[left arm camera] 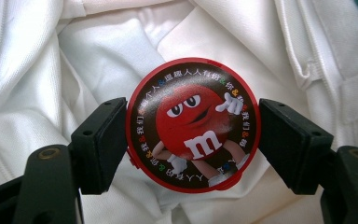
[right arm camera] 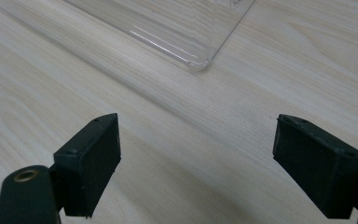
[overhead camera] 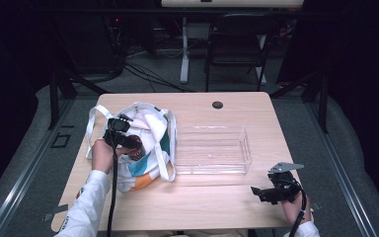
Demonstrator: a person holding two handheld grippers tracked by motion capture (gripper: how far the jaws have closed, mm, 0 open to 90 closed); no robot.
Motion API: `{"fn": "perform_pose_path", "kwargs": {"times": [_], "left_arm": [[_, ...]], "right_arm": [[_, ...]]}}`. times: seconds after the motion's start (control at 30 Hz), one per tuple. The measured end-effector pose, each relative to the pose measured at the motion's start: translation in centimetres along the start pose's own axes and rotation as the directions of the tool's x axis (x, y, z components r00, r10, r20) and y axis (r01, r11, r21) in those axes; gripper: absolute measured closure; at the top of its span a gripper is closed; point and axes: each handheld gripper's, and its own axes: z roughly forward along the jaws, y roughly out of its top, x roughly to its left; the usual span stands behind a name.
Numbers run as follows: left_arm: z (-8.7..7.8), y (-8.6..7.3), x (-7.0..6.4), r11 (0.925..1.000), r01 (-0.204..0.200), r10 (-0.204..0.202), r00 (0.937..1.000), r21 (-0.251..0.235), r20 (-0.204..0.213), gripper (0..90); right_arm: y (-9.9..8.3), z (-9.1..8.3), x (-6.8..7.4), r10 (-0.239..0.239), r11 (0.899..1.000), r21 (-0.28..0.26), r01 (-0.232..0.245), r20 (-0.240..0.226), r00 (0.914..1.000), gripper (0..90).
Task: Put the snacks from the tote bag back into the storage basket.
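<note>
A round red tin [left arm camera: 193, 123] with a cartoon candy figure on its lid sits between the jaws of my left gripper [left arm camera: 193, 140]. Both pads press its rim. Behind it lies the white cloth of a tote bag [left arm camera: 98, 51]. In the high view the left gripper [overhead camera: 127, 142] is over the bag [overhead camera: 150, 123] at the table's left, with the tin [overhead camera: 136, 150] showing red at its tips. My right gripper [overhead camera: 262, 192] hovers open near the front right corner of the table. The right gripper [right arm camera: 196, 140] has bare wood between its jaws.
A clear plastic tray [overhead camera: 249, 148] stands at the table's middle, and its corner [right arm camera: 200, 63] lies just ahead of the right jaws. A small black disc [overhead camera: 217, 104] sits near the far edge. A folding chair [overhead camera: 237, 44] stands beyond the table.
</note>
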Motion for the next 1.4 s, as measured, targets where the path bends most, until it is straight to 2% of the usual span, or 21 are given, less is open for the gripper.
{"fn": "perform_pose_path", "kwargs": {"times": [0.17,0.23,0.67,0.93,1.4], "left_arm": [[-0.5,0.1,-0.3,0.9999,-0.011,0.011,0.9999,-0.009,0.001,27.2],[-0.7,0.2,-0.3,0.9997,-0.023,0.023,0.9997,0.004,0.01,27.2],[-2.5,0.4,-0.3,0.9993,-0.038,0.038,0.9991,0.003,0.015,27.2],[-4.0,1.4,-0.6,0.9983,-0.059,0.059,0.9983,-0.002,0.003,27.2],[-6.7,2.9,-1.3,0.9966,-0.08,0.08,0.9967,-0.016,-0.008,27.2]], "right_arm": [[0.0,0.0,0.0,0.001,1.0,0.003,-0.001,0.008,1.0,14.7],[0.0,0.0,0.0,0.002,1.0,0.003,-0.002,0.01,0.9999,14.7],[0.0,0.0,0.0,0.0,1.0,0.005,0.0,0.023,0.9997,14.7],[0.1,0.1,0.0,-0.003,1.0,0.005,0.003,0.016,0.9999,14.7],[0.0,0.0,0.0,-0.002,1.0,0.006,0.002,0.032,0.9995,14.7]]}}
